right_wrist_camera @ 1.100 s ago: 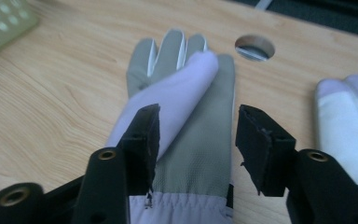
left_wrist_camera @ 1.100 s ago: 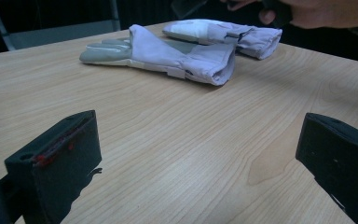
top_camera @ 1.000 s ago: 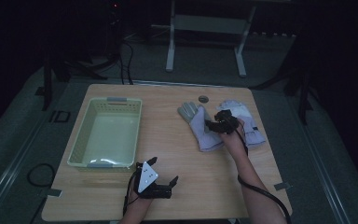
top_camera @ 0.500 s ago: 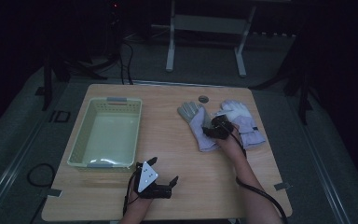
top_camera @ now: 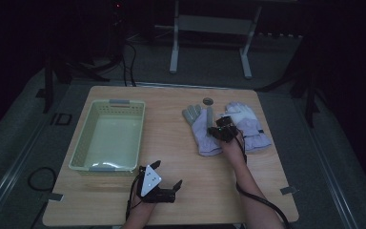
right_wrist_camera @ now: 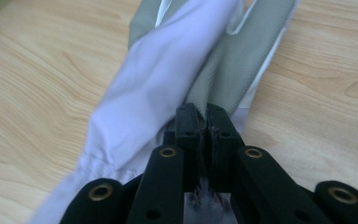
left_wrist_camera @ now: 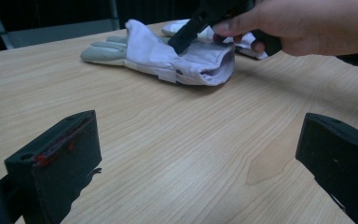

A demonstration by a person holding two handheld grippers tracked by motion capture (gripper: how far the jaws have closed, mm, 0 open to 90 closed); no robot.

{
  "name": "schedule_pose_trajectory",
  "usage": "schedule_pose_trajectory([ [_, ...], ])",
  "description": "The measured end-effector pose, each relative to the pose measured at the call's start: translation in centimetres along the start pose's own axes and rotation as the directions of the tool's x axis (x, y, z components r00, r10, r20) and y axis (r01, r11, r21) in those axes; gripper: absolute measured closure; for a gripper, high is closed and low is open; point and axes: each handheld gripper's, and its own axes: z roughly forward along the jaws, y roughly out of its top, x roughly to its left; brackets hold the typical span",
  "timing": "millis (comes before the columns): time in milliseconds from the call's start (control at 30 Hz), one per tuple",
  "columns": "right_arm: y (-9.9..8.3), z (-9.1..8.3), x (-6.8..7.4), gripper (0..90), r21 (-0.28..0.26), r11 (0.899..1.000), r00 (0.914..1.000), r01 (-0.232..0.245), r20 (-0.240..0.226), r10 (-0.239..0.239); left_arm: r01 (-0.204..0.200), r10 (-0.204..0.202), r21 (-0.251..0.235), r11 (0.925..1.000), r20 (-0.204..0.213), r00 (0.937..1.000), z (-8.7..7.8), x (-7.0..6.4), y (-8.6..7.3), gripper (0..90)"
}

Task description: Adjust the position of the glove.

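Observation:
Two pale lilac work gloves with grey palms lie side by side at the right of the table. My right gripper (top_camera: 219,129) rests on the cuff end of the left glove (top_camera: 198,125) and is shut on it. In the right gripper view a fold of that glove (right_wrist_camera: 158,79) is pinched between the closed jaws of the right gripper (right_wrist_camera: 203,122). The second glove (top_camera: 249,128) lies just to the right. My left gripper (top_camera: 167,174) sits near the table's front edge, wide open and holding nothing. From the left gripper (left_wrist_camera: 198,135) the glove (left_wrist_camera: 154,51) and the other hand are seen farther off.
A pale green plastic basket (top_camera: 83,144) stands on the left half of the table, with nothing seen inside. A small dark round disc (top_camera: 208,100) lies beyond the gloves near the far edge. Bare wood (top_camera: 186,162) separates the two grippers.
My right gripper has shifted a little toward the person and left, settling onto the left glove. The left gripper has stayed put.

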Motion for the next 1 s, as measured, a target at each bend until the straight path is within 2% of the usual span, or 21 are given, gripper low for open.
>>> schedule_pose_trajectory([
  [200, -0.1, -2.4, 2.1, 86.1, -0.066, 0.997, 0.9991, -0.035, 0.022, 0.037, 0.001, -0.001, 0.001, 1.0, -0.002, 1.0, 0.0, 0.0, 0.0, 0.1],
  [267, -0.3, -3.2, 2.5, 86.2, -0.096, 0.993, 0.9975, -0.067, 0.016, 0.069, 0.005, -0.005, -0.001, 1.0, -0.002, 1.0, 0.0, 0.0, 0.0, 0.1],
  [300, -0.4, -3.7, 2.8, 86.2, -0.107, 0.992, 0.9974, -0.068, 0.018, 0.07, 0.004, -0.004, 0.001, 1.0, -0.002, 1.0, 0.0, 0.0, 0.0, 0.1],
  [433, -0.8, -5.7, 3.8, 86.3, -0.171, 0.979, 0.9932, -0.11, 0.018, 0.115, 0.005, -0.005, 0.001, 1.0, -0.004, 1.0, 0.0, 0.0, 0.0, 0.1],
  [500, -1.2, -6.8, 4.4, 86.3, -0.207, 0.968, 0.9889, -0.141, 0.018, 0.148, 0.008, -0.008, 0.0, 1.0, -0.004, 1.0, 0.0, 0.0, 0.0, 0.1],
  [567, -1.6, -7.4, 5.1, 86.2, -0.228, 0.963, 0.9878, -0.141, 0.032, 0.152, 0.008, -0.008, 0.0, 1.0, -0.003, 1.0, 0.0, 0.0, 0.0, 0.1],
  [700, -3.0, -8.3, 6.1, 86.2, -0.244, 0.952, 0.9811, -0.183, 0.015, 0.193, 0.005, -0.005, 0.001, 1.0, -0.003, 1.0, 0.0, 0.0, 0.0, 0.1],
  [767, -3.6, -8.5, 6.5, 86.3, -0.237, 0.953, 0.9802, -0.189, 0.012, 0.197, 0.01, -0.01, 0.001, 0.9999, -0.001, 0.9999, 0.0, 0.1, 0.0, 0.1],
  [900, -4.8, -9.0, 7.3, 86.3, -0.237, 0.948, 0.9743, -0.214, 0.018, 0.224, 0.017, -0.017, 0.001, 0.9999, 0.001, 0.9999, 0.0, 0.1, 0.0, 0.1],
  [1000, -5.6, -9.3, 7.9, 86.3, -0.237, 0.948, 0.9748, -0.211, 0.019, 0.222, 0.012, -0.012, 0.0, 0.9999, 0.003, 0.9999, 0.0, 0.1, 0.0, 0.1],
])
